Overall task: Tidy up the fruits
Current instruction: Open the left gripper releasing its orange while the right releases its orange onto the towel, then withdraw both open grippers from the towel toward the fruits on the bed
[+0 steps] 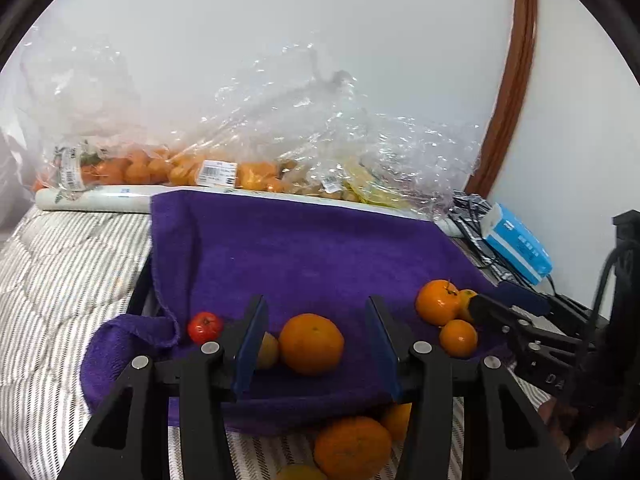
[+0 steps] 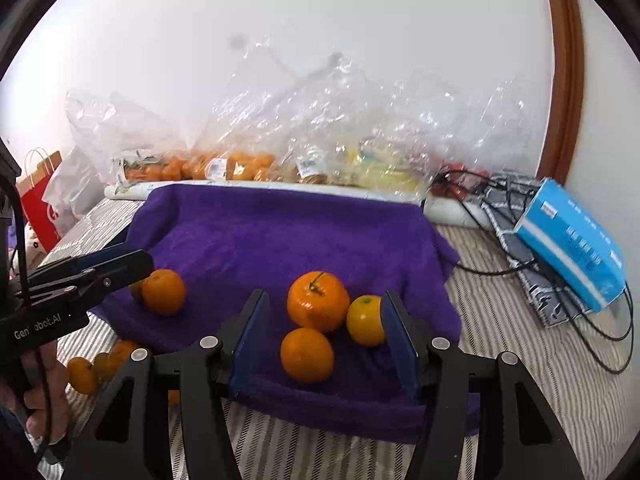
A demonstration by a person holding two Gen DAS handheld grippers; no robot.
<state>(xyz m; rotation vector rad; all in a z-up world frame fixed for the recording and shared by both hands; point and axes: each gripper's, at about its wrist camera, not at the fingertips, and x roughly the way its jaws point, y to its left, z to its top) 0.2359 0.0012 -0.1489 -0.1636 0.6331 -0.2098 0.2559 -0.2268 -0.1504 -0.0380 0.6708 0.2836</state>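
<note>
On the purple towel [image 1: 320,240], the left gripper [image 1: 316,336] is standing with its jaws apart around a large orange [image 1: 311,343] without pressing it; a smaller yellowish fruit [image 1: 267,350] is peeking out, half hidden behind the left pad. A small red fruit [image 1: 205,327] is lying just beside. The right gripper [image 2: 324,340] is likewise gaping, with a stemmed orange [image 2: 318,301] and a smaller orange [image 2: 307,355] between its fingers, and a yellow-orange fruit [image 2: 365,321] seemingly touching the right pad. More oranges [image 1: 352,448] are sitting below the towel's edge, partly hidden by the gripper frame. Bagged fruit [image 2: 208,168] is blurring behind crinkled plastic.

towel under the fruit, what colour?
Purple; the towel shows best in the right wrist view.
</note>
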